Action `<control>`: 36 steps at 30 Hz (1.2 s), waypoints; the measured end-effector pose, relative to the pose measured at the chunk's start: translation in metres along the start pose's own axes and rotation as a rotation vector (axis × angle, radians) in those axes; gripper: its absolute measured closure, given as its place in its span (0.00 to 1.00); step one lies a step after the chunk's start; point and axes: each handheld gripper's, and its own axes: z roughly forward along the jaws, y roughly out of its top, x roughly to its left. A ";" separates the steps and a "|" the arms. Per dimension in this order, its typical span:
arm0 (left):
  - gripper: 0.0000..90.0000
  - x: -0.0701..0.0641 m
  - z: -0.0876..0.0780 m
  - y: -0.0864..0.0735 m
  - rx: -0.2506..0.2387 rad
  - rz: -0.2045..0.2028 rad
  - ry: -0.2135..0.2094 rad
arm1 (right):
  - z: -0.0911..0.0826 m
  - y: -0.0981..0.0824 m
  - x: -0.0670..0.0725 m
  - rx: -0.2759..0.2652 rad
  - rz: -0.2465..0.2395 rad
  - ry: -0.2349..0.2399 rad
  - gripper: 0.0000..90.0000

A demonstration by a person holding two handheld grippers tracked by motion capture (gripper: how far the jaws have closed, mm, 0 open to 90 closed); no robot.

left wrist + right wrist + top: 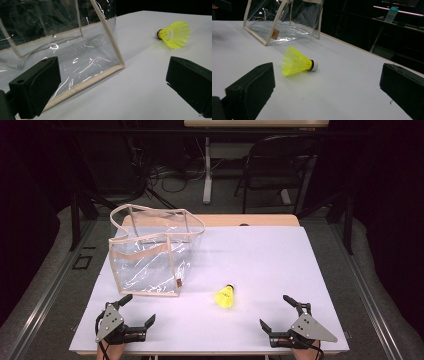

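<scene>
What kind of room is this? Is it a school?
Probably a lab or workshop, not a classroom. A white table stands in a dark room, tangled cables lie on the floor behind it, and a black chair sits by another desk.

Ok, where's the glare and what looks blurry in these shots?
High view: white table brightly lit, dark surroundings, the clear bag shows streaky reflections. Left gripper view: glints on the bag's plastic, near fingers soft. Right gripper view: shuttlecock fairly sharp, background dim.
</scene>
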 end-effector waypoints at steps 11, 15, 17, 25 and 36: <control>0.00 -0.002 0.002 0.001 0.013 0.010 -0.001 | 0.002 -0.002 -0.002 0.014 0.010 0.009 0.00; 0.00 -0.003 0.004 0.003 0.020 0.013 -0.007 | 0.002 -0.002 -0.002 0.019 0.007 0.010 0.00; 0.00 -0.003 0.006 0.004 0.027 0.022 -0.006 | 0.003 -0.003 -0.002 0.027 0.010 0.016 0.00; 0.00 -0.007 0.015 0.011 0.034 0.034 -0.031 | 0.004 -0.002 -0.002 0.031 0.014 0.019 0.00; 0.00 -0.011 0.024 0.017 0.045 0.044 -0.060 | 0.006 -0.003 -0.002 0.046 0.019 0.031 0.00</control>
